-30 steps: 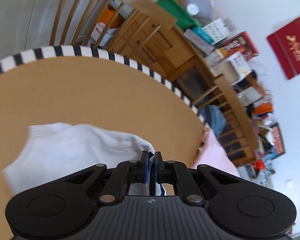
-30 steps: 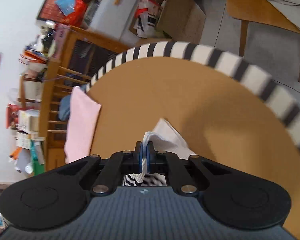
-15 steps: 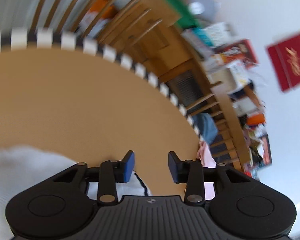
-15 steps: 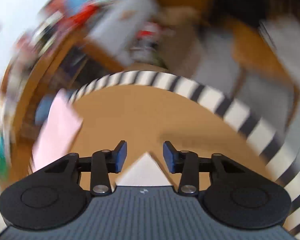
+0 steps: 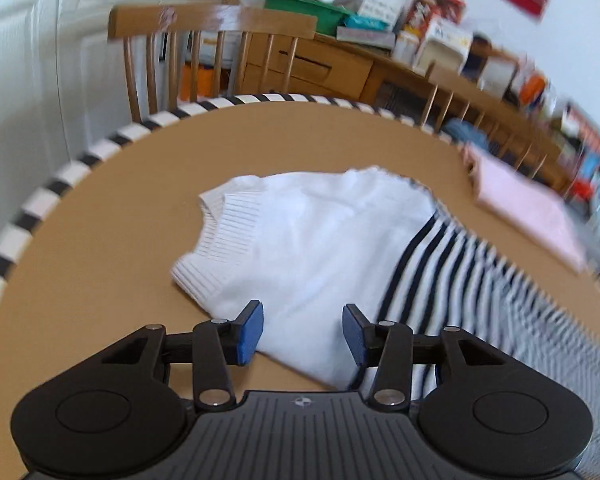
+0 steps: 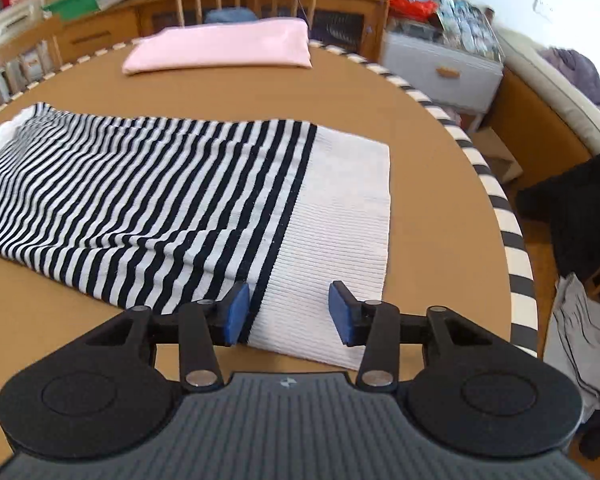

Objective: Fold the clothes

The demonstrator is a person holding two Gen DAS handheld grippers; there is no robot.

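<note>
A white and navy-striped knit sweater (image 6: pixel 148 184) lies folded flat on the round brown table (image 6: pixel 432 184). In the left wrist view its white collar end (image 5: pixel 300 248) faces me, the stripes trailing off right. My left gripper (image 5: pixel 303 333) hovers over the near white edge, its jaws opening, nothing pressed between the blue pads. In the right wrist view my right gripper (image 6: pixel 285 312) hangs over the ribbed white hem (image 6: pixel 340 232), jaws opening too, and the cloth lies below them, not gripped.
A folded pink garment (image 6: pixel 220 46) lies at the table's far side. The table has a black-and-white striped rim (image 6: pixel 516 256). Wooden chairs (image 5: pixel 212 56) and a cluttered sideboard stand behind it. A grey cloth (image 6: pixel 580 340) hangs beyond the right edge.
Both grippers were shut on sweater corners; both have let go, opened, rolled and pulled back. The sweater now lies flat on the table in full view.
</note>
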